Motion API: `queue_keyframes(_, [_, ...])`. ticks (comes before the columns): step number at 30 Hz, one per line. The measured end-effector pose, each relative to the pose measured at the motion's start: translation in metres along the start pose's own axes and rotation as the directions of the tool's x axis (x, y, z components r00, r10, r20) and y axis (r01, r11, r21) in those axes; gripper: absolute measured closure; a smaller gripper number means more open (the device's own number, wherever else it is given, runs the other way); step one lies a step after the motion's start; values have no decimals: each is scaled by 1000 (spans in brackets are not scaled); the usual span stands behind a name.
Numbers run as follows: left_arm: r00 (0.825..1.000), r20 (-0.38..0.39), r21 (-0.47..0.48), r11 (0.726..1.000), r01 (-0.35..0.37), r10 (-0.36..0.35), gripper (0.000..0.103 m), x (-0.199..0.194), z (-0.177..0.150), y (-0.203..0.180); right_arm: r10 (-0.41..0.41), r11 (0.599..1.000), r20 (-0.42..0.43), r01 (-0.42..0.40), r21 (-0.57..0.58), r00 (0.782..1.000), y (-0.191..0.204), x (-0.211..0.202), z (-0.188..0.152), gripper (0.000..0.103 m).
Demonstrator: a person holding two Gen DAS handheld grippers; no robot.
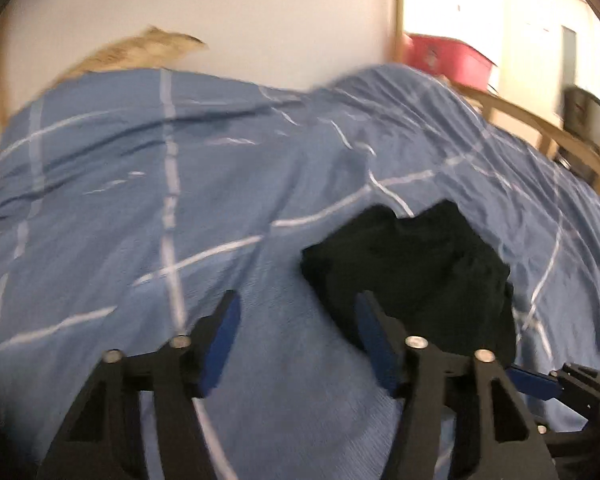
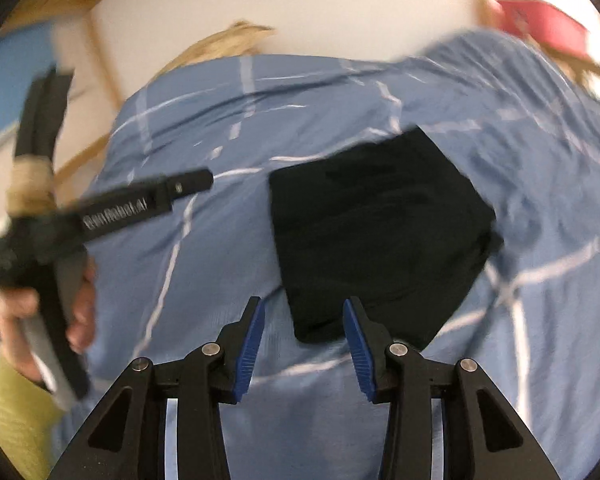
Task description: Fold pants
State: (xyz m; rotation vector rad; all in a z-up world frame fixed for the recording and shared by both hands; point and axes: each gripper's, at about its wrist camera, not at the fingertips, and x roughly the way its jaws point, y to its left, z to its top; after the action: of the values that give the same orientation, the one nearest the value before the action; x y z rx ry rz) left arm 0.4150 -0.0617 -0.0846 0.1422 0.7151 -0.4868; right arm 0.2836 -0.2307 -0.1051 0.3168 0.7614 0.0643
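Left hand-held gripper point(image 1: 298, 320) and right hand-held gripper point(image 2: 304, 320) both hover with jaws spread and nothing between the pads, above the blue checked bed cover point(image 1: 140, 184), on which the black pants point(image 2: 376, 232) lie folded into a compact bundle.

We read only one piece of writing. In the right wrist view, white lettering runs along the black arm of the left tongs point(image 2: 188, 188), left of the folded black pants point(image 2: 380, 232). Motion blur smears it; it seems to read "GenRobot.AI", though we cannot confirm every letter. The left wrist view offers us nothing legible, not even on the red bin point(image 1: 444, 56) beyond the pants.
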Motion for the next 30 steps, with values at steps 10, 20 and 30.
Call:
queue_keyframes(10, [995, -28, 197, 975, 103, -99, 74, 68, 7, 4, -87, 989, 29, 83, 121, 996, 2, 21, -16, 61])
queue_keyframes(20, [989, -31, 260, 954, 148, -145, 82, 90, 15, 12, -125, 992, 24, 124, 41, 992, 26, 34, -19, 62])
queue_keyframes(30, [981, -92, 275, 942, 190, -171, 100, 100, 13, 8, -130, 990, 8, 129, 55, 992, 23, 36, -23, 84])
